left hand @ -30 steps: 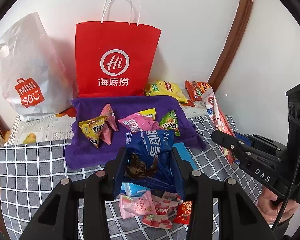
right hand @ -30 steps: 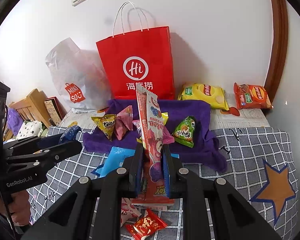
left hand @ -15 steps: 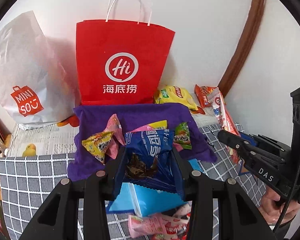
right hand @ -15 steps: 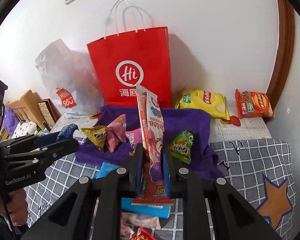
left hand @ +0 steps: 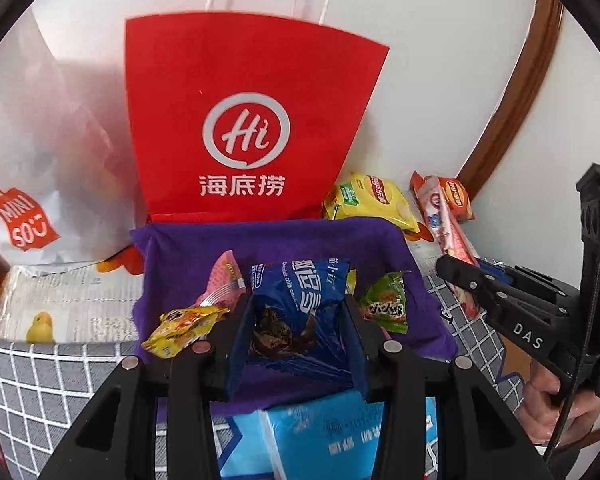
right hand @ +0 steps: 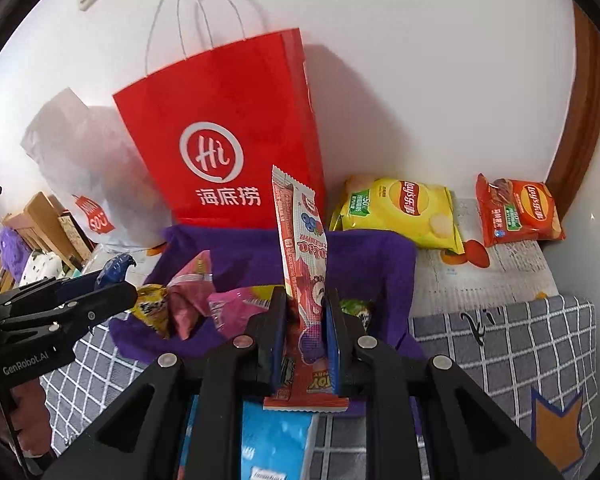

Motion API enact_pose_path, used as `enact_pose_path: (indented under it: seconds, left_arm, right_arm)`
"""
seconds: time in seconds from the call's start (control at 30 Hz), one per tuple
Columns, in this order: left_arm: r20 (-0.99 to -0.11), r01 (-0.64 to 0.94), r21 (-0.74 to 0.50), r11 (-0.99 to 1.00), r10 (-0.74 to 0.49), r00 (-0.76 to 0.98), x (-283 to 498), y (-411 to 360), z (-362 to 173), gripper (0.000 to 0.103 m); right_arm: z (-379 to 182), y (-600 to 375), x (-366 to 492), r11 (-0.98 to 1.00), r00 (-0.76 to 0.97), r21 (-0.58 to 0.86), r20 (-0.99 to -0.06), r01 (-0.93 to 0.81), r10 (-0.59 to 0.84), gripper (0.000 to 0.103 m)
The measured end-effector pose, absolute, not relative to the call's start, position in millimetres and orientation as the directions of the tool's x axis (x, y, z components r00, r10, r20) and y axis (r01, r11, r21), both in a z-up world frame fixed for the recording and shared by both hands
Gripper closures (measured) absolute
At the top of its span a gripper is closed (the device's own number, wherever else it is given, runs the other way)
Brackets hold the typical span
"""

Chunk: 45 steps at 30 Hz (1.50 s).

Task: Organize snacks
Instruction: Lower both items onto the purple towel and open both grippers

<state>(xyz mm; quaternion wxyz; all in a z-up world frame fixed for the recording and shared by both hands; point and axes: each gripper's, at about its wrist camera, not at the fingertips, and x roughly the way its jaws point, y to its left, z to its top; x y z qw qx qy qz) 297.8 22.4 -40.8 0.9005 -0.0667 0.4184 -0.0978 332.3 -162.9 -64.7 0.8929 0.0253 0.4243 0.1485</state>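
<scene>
My left gripper (left hand: 296,320) is shut on a blue chocolate-chip cookie packet (left hand: 300,300) and holds it over the purple cloth (left hand: 260,240). My right gripper (right hand: 306,320) is shut on a long red and white snack stick packet (right hand: 302,256), held upright over the same cloth (right hand: 364,256). On the cloth lie a yellow packet (left hand: 184,326), a pink packet (left hand: 220,284) and a green packet (left hand: 384,304). The right gripper also shows in the left wrist view (left hand: 460,276), and the left one in the right wrist view (right hand: 112,292).
A red Hi paper bag (left hand: 244,120) stands against the wall behind the cloth. A white Miniso bag (left hand: 32,168) is at its left. Yellow (right hand: 400,208) and red (right hand: 516,212) Lay's bags lie at the right. A light blue packet (left hand: 324,436) lies below the grippers.
Both grippers have moved forward toward the red bag and purple cloth with their packets still held. The loose packets on the grid cloth have dropped out of view below.
</scene>
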Motion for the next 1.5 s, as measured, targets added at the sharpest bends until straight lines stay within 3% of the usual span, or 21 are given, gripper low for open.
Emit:
enact_pose_path:
  seconds: [0.53, 1.3, 1.5]
  left_arm:
    - [-0.8, 0.1, -0.243, 0.965, -0.258, 0.542, 327, 23, -95, 0.063]
    - [-0.841, 0.063, -0.235, 0.97, -0.236, 0.486, 341, 21, -122, 0.061]
    - [-0.847, 0.057, -0.233, 0.971, -0.232, 0.479, 342, 22, -125, 0.06]
  right_arm:
    - [-132, -148, 369, 0.937, 0.467, 0.192, -0.826, -0.292, 0.315, 0.085]
    - [-160, -136, 377, 0.936, 0.395, 0.16, -0.874, -0.314, 0.282, 0.081]
    - [-145, -136, 372, 0.934, 0.435, 0.153, -0.853, -0.323, 0.29, 0.055]
